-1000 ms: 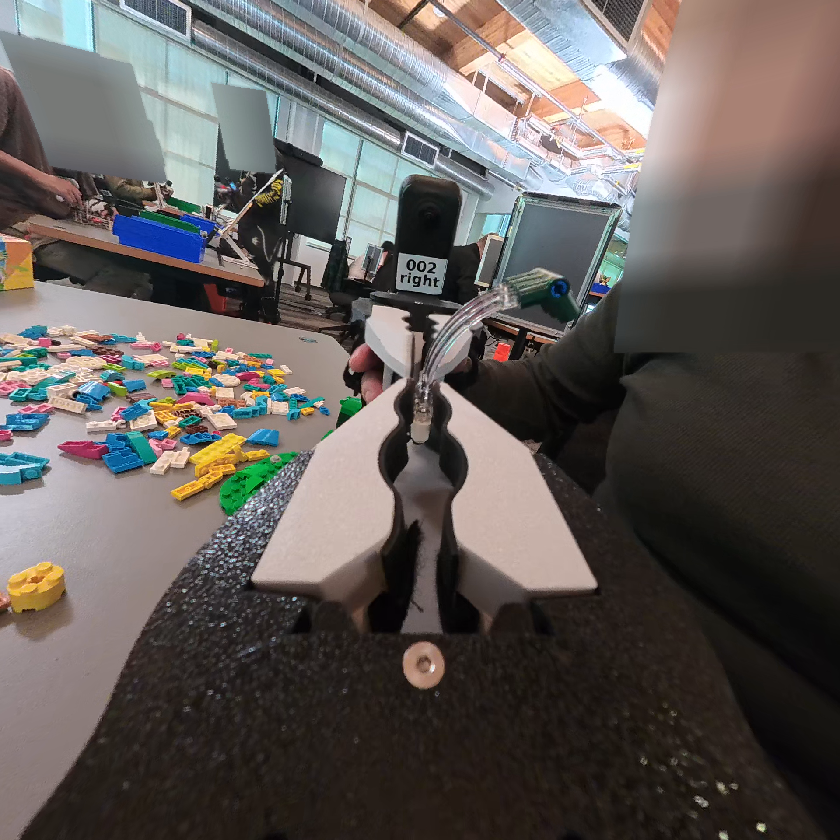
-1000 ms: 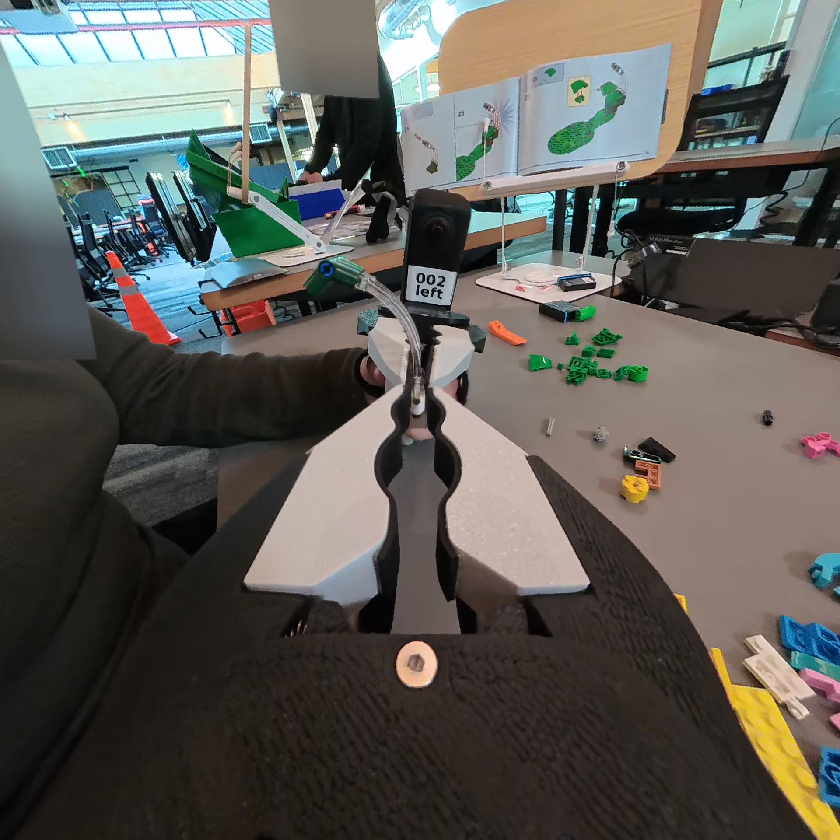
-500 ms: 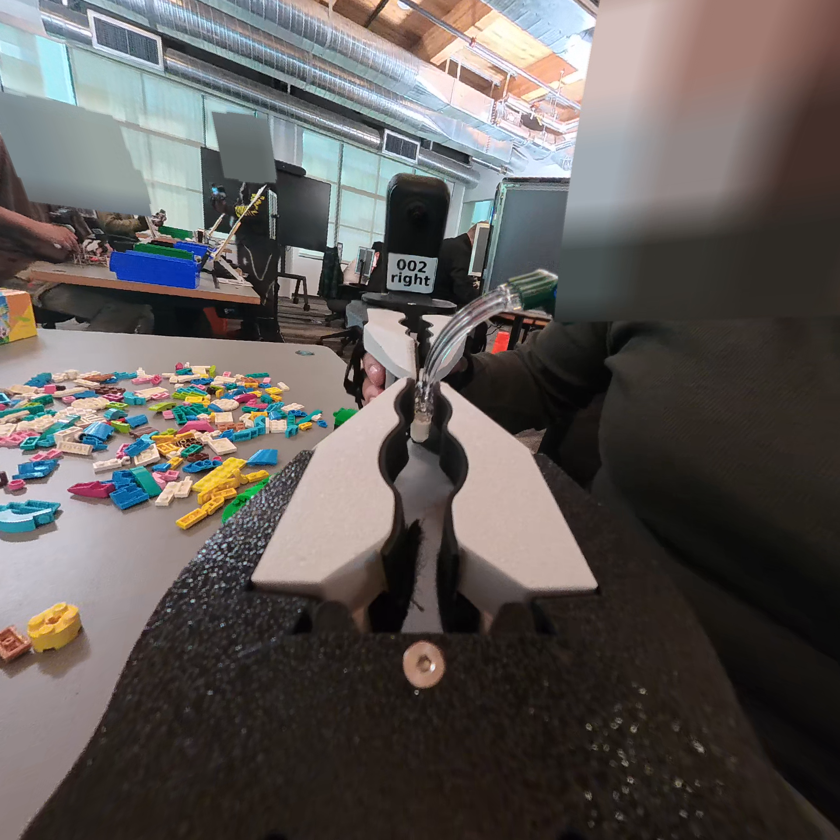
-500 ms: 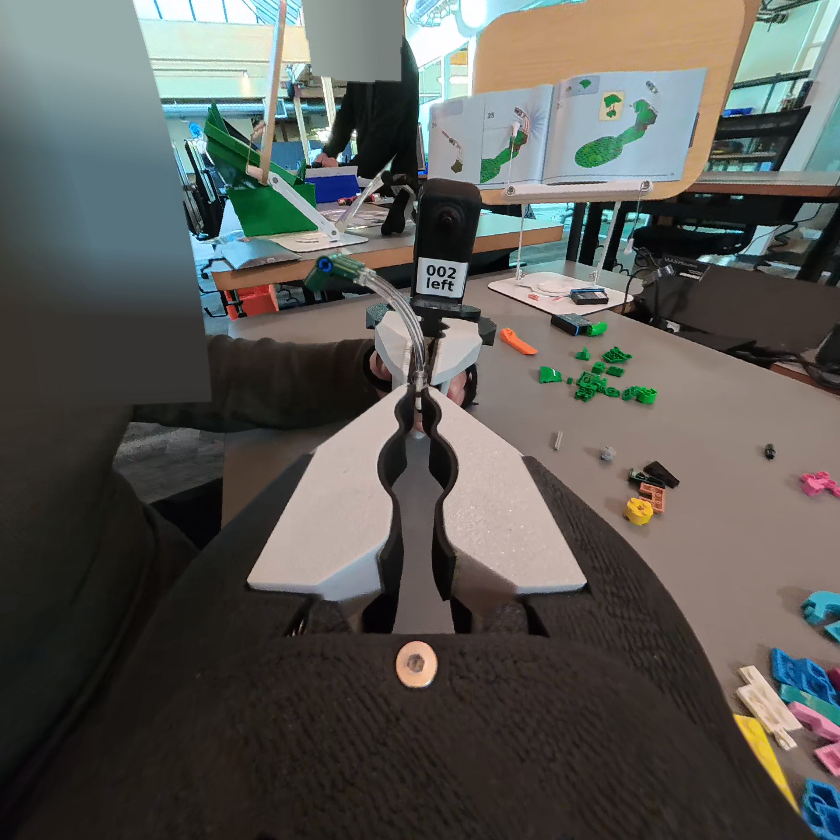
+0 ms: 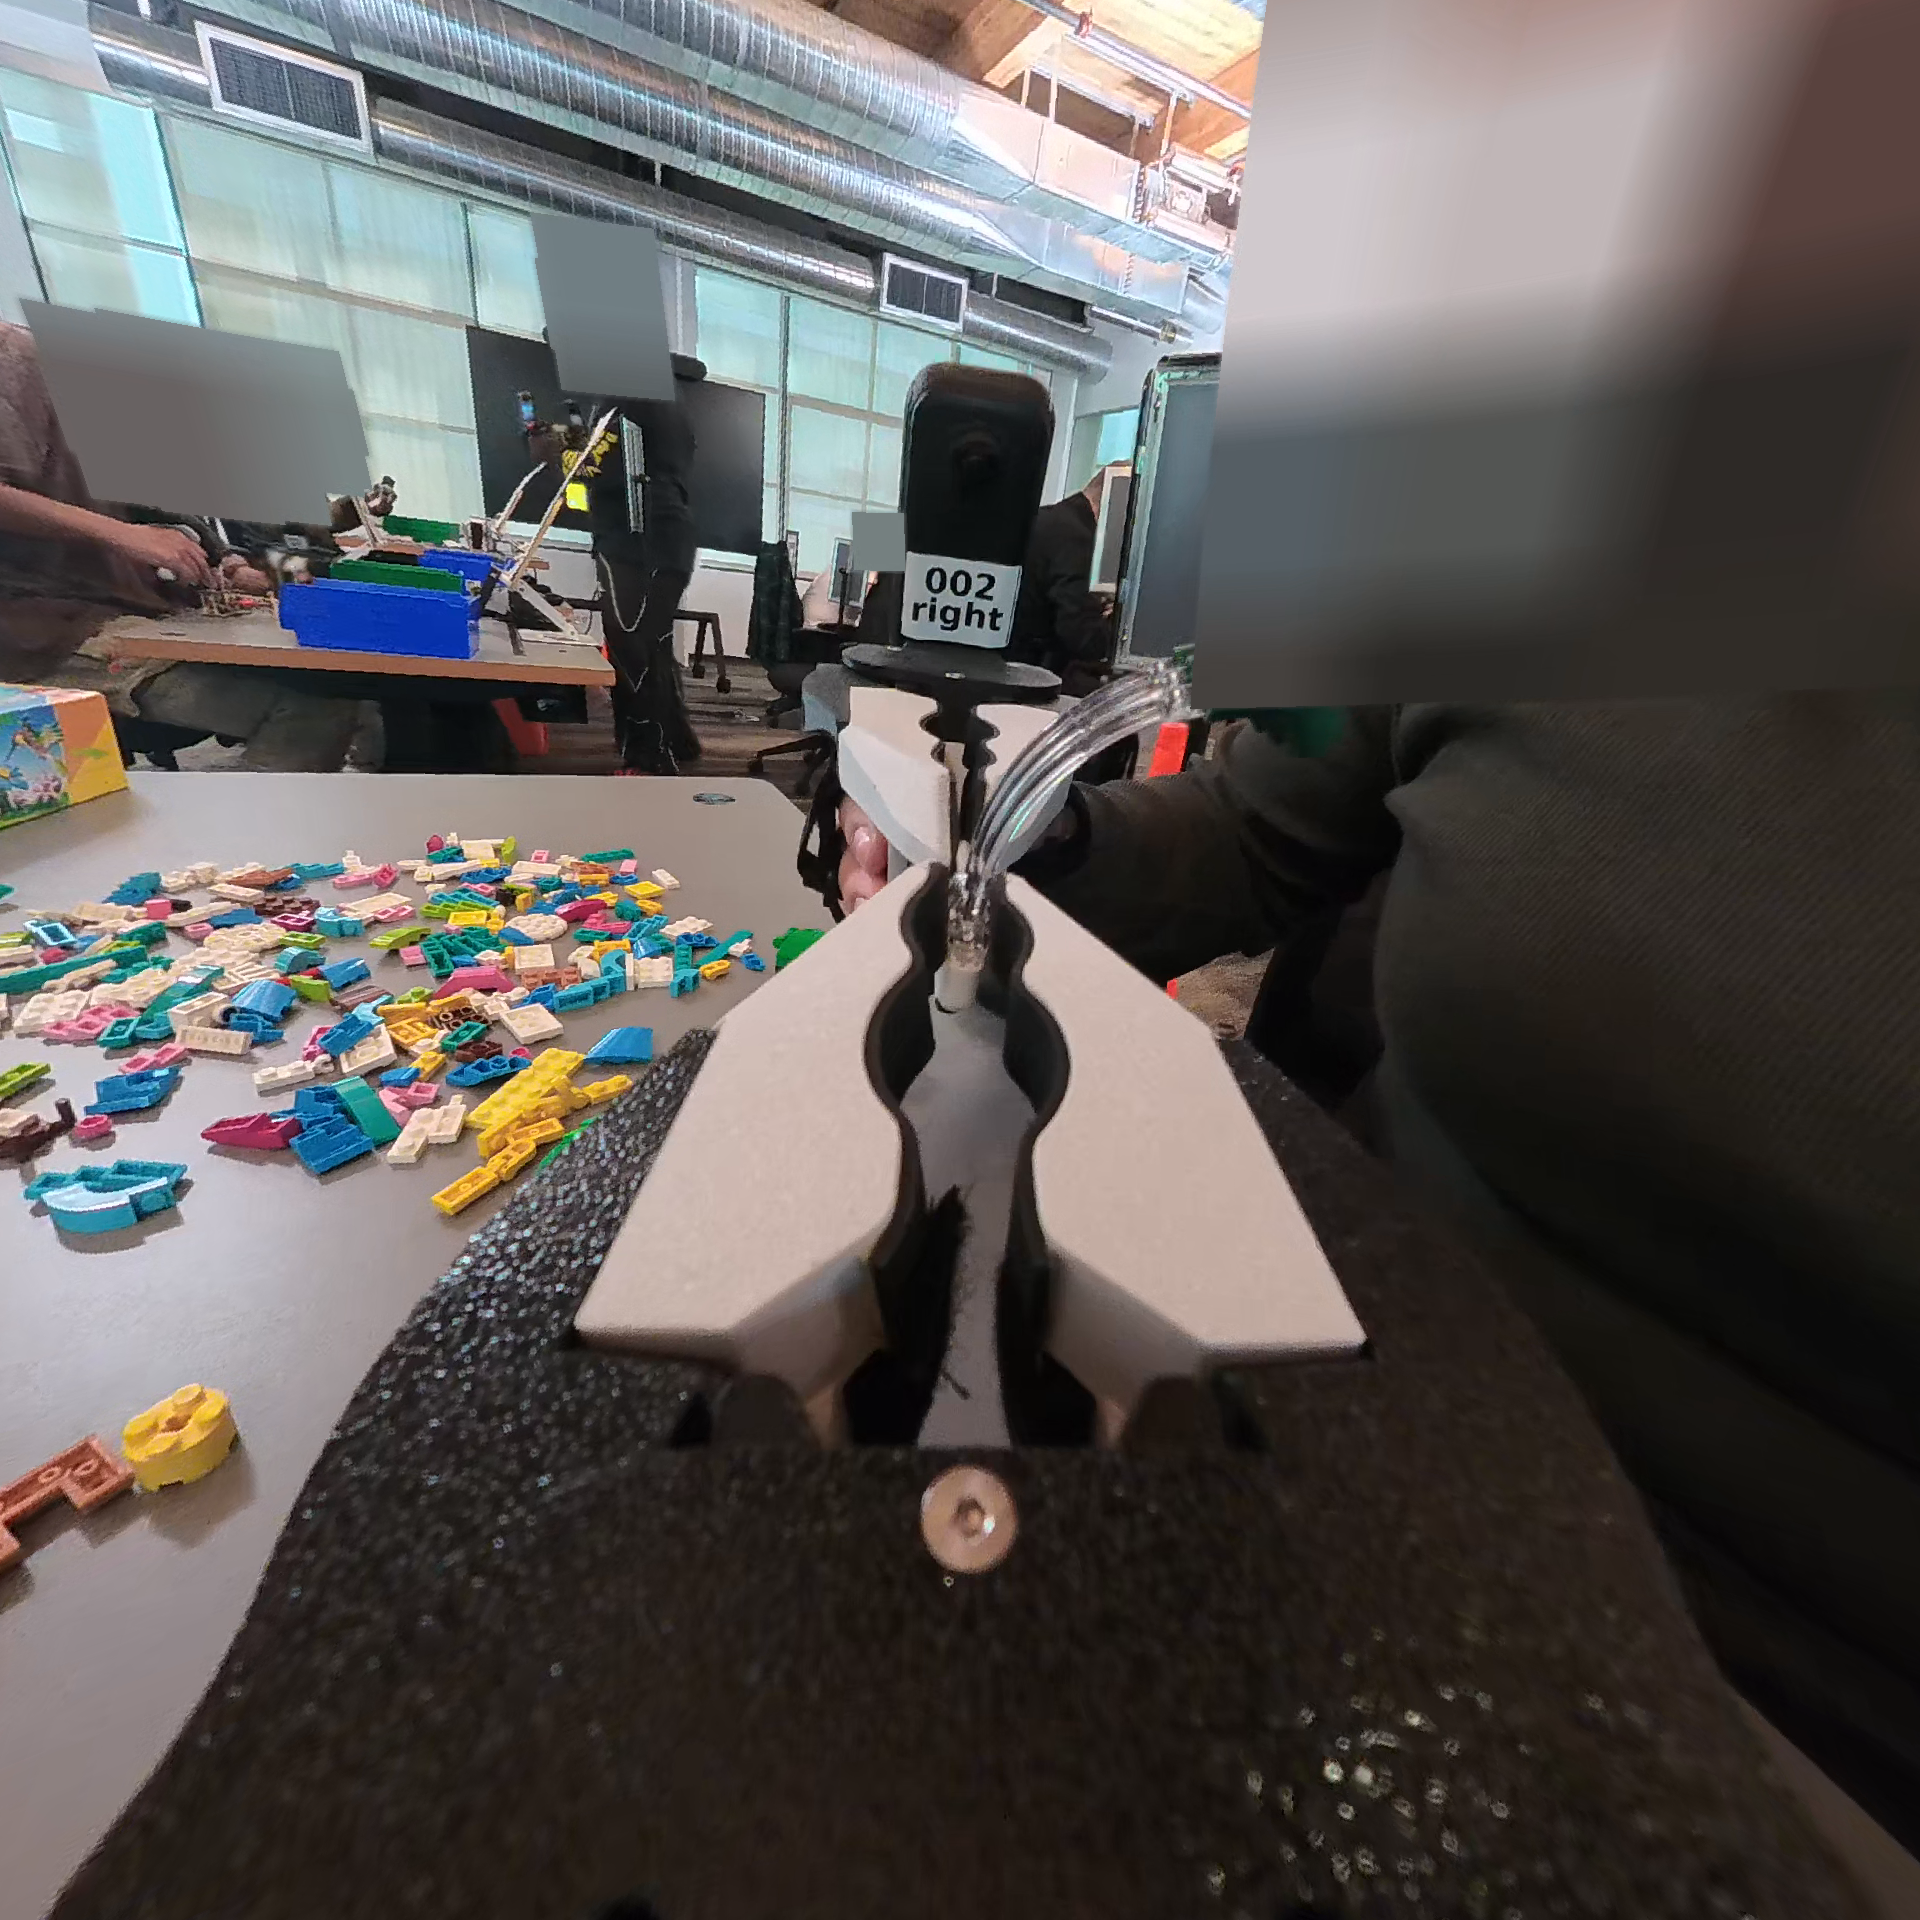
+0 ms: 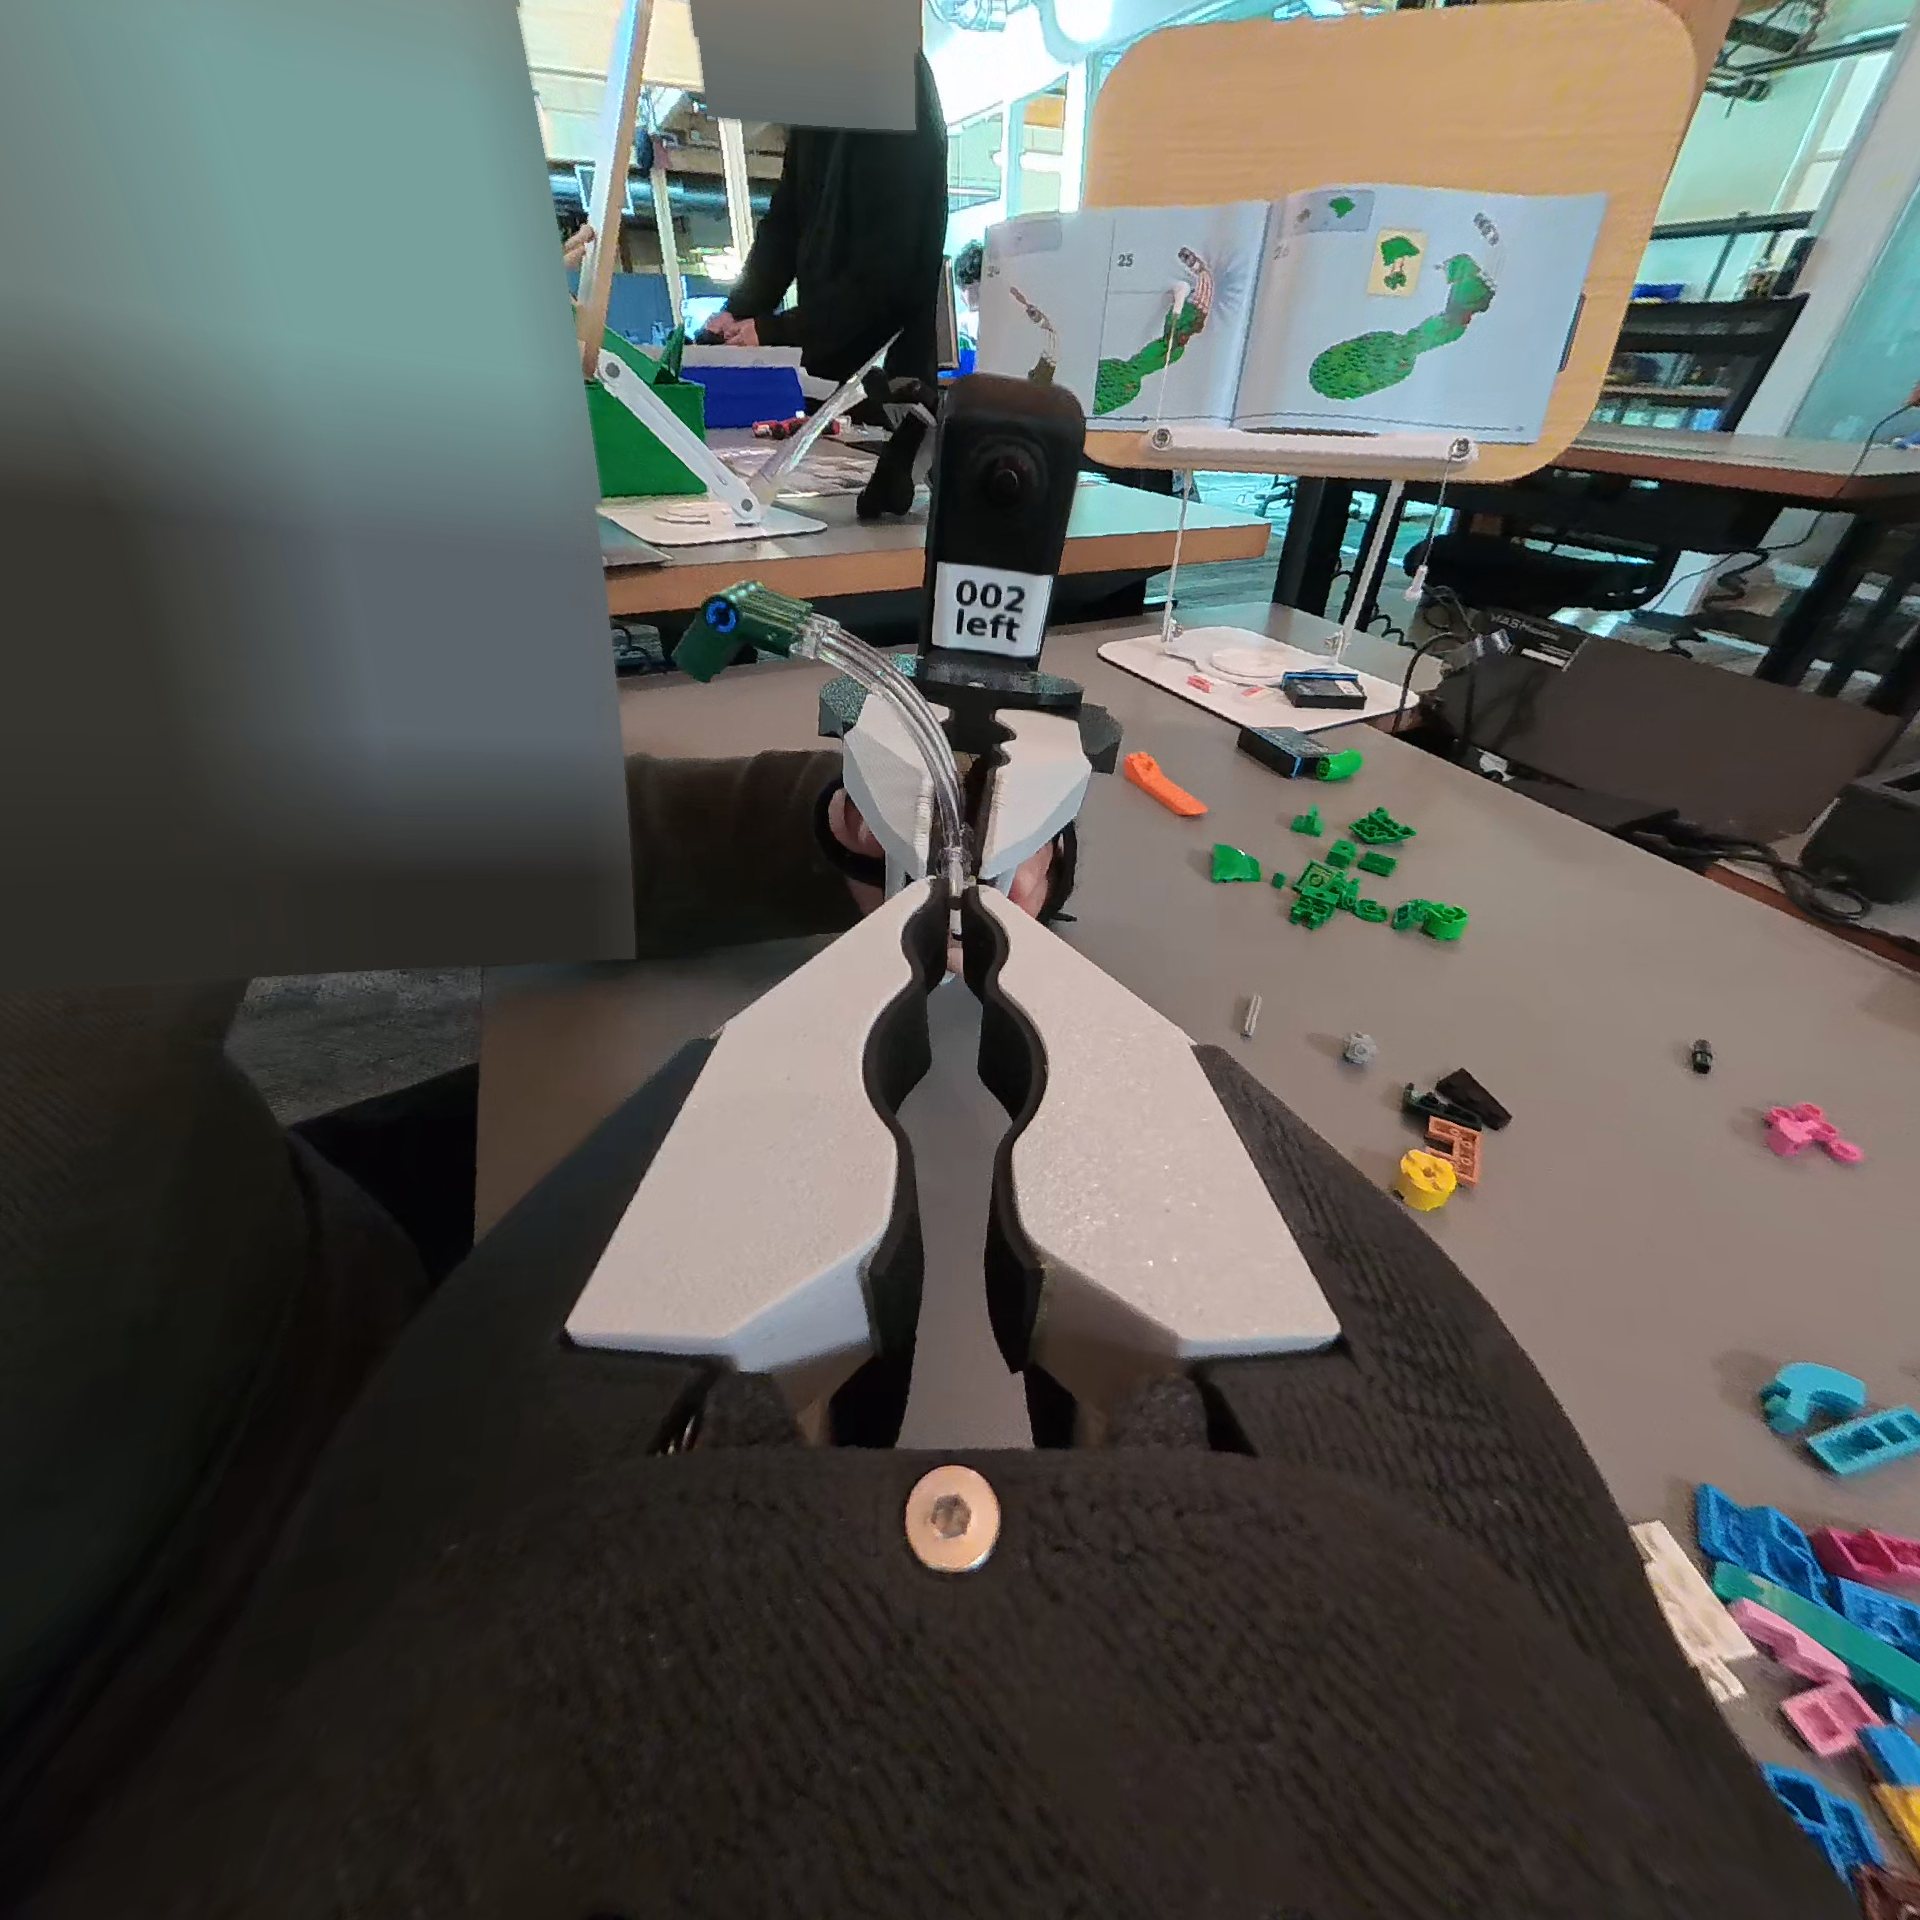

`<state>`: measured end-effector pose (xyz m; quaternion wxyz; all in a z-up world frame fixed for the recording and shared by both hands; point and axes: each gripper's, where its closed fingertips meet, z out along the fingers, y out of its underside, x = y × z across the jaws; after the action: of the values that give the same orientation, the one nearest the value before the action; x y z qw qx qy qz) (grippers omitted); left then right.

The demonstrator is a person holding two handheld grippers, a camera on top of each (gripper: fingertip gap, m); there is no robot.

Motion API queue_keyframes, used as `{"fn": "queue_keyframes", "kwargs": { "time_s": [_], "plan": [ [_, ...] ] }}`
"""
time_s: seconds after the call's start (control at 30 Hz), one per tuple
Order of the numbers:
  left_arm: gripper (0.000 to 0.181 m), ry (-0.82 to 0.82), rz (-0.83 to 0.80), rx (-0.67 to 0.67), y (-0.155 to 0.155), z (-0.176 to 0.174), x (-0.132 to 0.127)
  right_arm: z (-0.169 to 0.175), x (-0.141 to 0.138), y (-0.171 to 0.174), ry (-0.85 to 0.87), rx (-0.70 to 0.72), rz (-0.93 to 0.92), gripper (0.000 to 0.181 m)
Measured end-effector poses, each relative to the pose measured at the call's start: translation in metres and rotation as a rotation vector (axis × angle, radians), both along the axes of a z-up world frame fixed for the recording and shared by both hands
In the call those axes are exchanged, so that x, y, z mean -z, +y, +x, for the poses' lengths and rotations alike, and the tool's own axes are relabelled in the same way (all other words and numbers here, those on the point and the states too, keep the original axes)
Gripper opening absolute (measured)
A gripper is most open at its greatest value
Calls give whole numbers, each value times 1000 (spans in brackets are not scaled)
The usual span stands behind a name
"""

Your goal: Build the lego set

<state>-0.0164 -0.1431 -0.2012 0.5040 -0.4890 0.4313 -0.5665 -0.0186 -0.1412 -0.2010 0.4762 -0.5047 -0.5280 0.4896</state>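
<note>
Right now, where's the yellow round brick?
On the grey table, clear of both grippers. In the right wrist view the yellow round brick sits right of the fingers, touching a salmon plate; the left wrist view shows it lower left.

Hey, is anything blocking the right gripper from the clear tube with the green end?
Nothing visible does. The right gripper is shut on the clear tube, opposite the left gripper, which pinches its white tip.
</note>
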Motion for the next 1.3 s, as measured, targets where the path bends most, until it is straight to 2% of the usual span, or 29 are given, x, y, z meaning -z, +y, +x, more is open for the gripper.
{"fn": "queue_keyframes", "kwargs": {
  "time_s": [0.17,0.3,0.4,0.5,0.67,0.9,1.1,1.3],
  "plan": [
    [5,15,-6,-20,3,0,1,0,1,4,9,15,-31,1],
    [5,-8,-63,-99,17,0,-3,1,-2,19,91,39,-245,1],
    [37,4,-92,-116,19,1,-1,3,-5,28,138,48,-372,1],
    [43,-2,-139,-124,21,2,-1,6,-6,34,166,46,-457,1],
    [28,-58,-212,-170,29,1,-6,7,-7,35,186,36,-511,1],
    [6,-83,-209,-195,32,-1,-9,5,-6,30,172,5,-522,1],
    [5,-117,-217,-177,30,-10,-14,7,-9,30,174,-1,-517,1],
    [12,-108,-220,-129,24,-6,-13,6,-11,26,163,-11,-502,1]
  ]
}}
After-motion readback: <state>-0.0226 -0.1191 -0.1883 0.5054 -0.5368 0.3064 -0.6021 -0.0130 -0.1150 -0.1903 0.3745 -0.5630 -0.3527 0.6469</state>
